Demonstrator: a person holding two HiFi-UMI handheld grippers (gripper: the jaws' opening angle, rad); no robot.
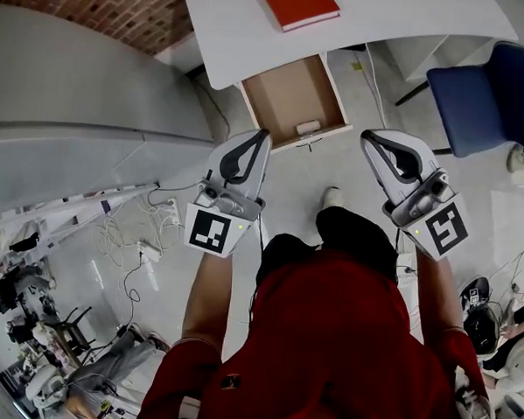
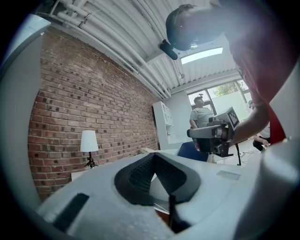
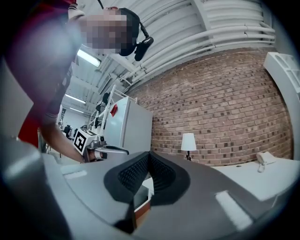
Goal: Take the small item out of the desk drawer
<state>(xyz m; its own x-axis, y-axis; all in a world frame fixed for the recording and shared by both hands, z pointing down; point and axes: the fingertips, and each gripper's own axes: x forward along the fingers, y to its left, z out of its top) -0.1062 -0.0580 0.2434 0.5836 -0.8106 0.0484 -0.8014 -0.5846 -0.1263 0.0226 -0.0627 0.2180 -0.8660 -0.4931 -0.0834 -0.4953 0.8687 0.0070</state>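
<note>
The desk drawer (image 1: 285, 96) stands pulled out under the white desk (image 1: 227, 36), its brown bottom showing. A small white item (image 1: 308, 127) lies near the drawer's front right corner. My left gripper (image 1: 265, 134) hovers just in front of the drawer's front edge, jaws shut and empty; in its own view the left gripper (image 2: 153, 155) has its dark pads meeting at the tip. My right gripper (image 1: 367, 136) is held to the right of the drawer, also shut with nothing in it, and the right gripper (image 3: 149, 153) has its pads closed in its own view.
A red book (image 1: 297, 5) lies on the desk top. A blue chair (image 1: 491, 94) stands at the right. A grey cabinet (image 1: 76, 81) fills the left, with cables (image 1: 129, 241) on the floor below it. The person's shoe (image 1: 332, 197) is on the floor between the grippers.
</note>
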